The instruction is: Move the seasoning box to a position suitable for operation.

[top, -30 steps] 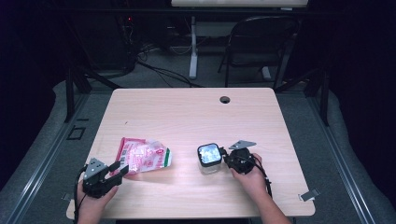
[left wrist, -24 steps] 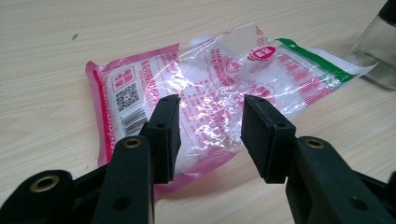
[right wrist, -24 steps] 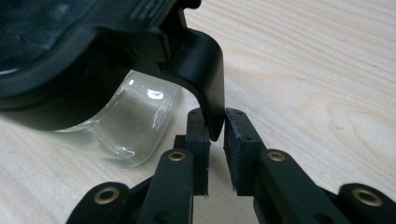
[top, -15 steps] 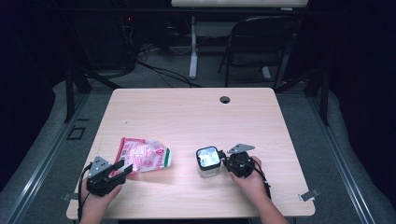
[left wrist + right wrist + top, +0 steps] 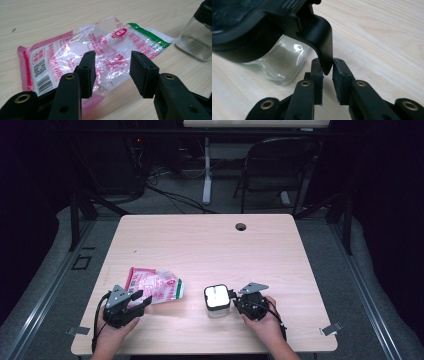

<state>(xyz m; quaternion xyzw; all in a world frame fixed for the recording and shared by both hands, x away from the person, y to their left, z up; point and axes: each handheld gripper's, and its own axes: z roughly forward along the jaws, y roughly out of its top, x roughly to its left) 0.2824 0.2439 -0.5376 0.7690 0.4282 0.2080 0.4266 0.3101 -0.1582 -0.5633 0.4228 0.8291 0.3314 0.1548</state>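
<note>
A crinkled pink and clear plastic packet [image 5: 156, 286] with a green stripe lies on the wooden table [image 5: 200, 245]. My left gripper [image 5: 141, 299] stands open at its near edge, its jaws [image 5: 112, 71] spread just above the film with nothing held. To the right stands a small clear glass jar [image 5: 216, 299] with a black flip lid [image 5: 249, 25]. My right gripper [image 5: 235, 298] is shut on the lid's black latch tab [image 5: 325, 53], which hangs down between its jaws [image 5: 327, 68]. The jar's glass body [image 5: 283, 65] rests on the table.
The jar [image 5: 197, 40] also shows at the right edge of the left gripper view, close to the packet's green end. A round cable hole [image 5: 241, 226] is at the table's far side. A folding chair [image 5: 280, 165] and cables lie beyond on the floor.
My left gripper has slid right, up to the packet's near edge. The jar and my right gripper have shifted slightly left and nearer.
</note>
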